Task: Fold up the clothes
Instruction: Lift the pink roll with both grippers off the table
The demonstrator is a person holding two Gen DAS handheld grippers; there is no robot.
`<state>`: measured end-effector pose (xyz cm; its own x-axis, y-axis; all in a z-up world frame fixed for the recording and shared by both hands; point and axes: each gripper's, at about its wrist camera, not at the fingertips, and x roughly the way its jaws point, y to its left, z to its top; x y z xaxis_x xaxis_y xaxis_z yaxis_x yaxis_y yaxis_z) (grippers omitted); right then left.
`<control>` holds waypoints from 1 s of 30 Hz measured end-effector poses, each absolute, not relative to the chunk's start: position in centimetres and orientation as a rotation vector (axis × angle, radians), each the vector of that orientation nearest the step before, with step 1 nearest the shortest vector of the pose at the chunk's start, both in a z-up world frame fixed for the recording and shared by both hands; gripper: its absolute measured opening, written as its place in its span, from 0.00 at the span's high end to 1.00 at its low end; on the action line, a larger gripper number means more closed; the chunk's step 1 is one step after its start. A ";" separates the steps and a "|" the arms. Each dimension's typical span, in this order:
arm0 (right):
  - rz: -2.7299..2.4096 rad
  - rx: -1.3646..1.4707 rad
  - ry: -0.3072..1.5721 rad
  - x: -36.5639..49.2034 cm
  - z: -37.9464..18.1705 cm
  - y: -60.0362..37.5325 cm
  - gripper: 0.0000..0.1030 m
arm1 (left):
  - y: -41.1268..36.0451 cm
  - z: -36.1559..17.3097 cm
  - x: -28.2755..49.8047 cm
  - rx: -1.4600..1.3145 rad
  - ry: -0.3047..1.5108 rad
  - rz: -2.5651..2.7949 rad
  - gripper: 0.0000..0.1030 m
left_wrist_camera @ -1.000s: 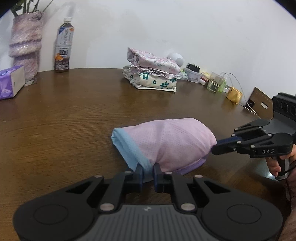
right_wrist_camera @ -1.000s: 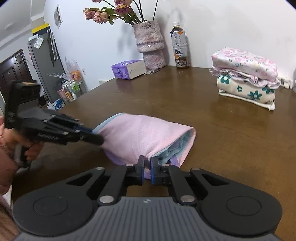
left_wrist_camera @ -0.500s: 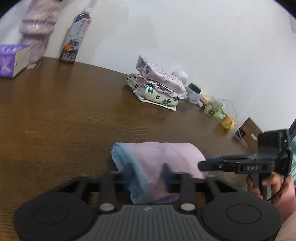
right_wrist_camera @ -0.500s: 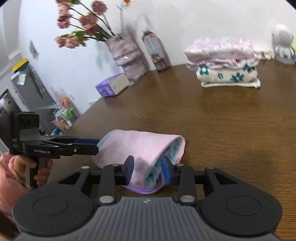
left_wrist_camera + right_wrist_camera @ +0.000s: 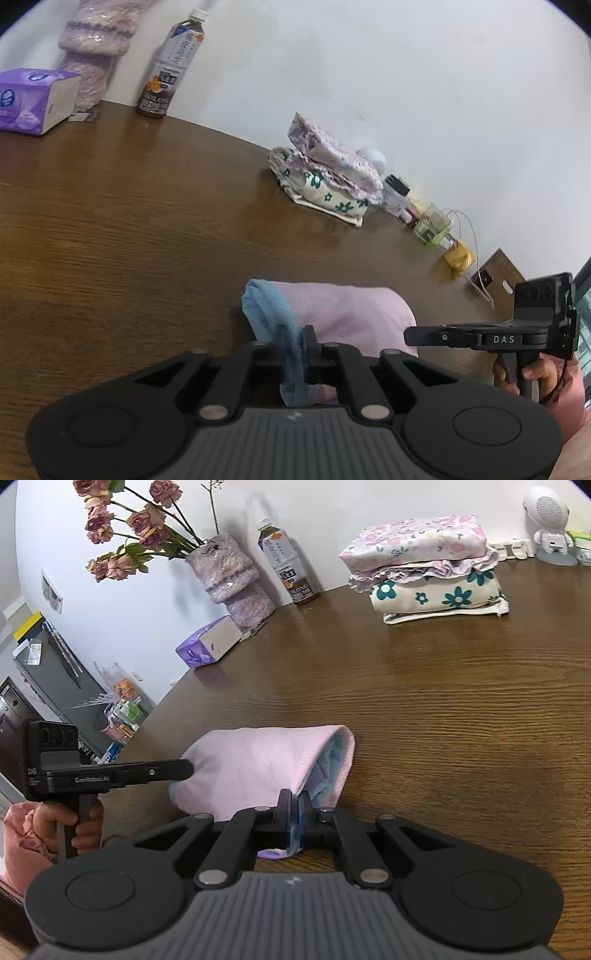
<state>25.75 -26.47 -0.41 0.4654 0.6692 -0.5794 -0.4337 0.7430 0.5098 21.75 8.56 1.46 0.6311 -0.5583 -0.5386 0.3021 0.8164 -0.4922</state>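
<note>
On the wooden table (image 5: pixel 110 229), left wrist view, a tissue box (image 5: pixel 33 99) sits at ten o'clock, with a knitted vase (image 5: pixel 98 48) just behind it and a tea bottle (image 5: pixel 170 70) at eleven. A stack of folded clothes (image 5: pixel 325 177) lies at one o'clock near the wall, and small jars (image 5: pixel 424 218) trail off to two o'clock.

The pink garment (image 5: pixel 343 317), folded into a roll with a blue lining, lies on the table at six o'clock. The left gripper (image 5: pixel 295 347) has its jaws closed tight on the garment's blue edge, the cloth bunching out below the fingertips. At four o'clock the right gripper (image 5: pixel 410 336) reaches in side-on toward the roll's far end, a hand (image 5: pixel 528 376) on its grip.

In the right wrist view the left gripper (image 5: pixel 186 768) comes in from nine o'clock, its tip against the pink roll (image 5: pixel 258 764). The right gripper (image 5: pixel 295 812), at six o'clock, is pinched shut on the open end, where the blue lining shows. The folded stack (image 5: pixel 432 572) sits at one o'clock.
</note>
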 end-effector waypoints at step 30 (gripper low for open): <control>0.652 0.761 0.972 29.4 -4.7 -28.1 0.78 | 8.7 -2.1 25.1 -0.753 0.851 -0.477 0.80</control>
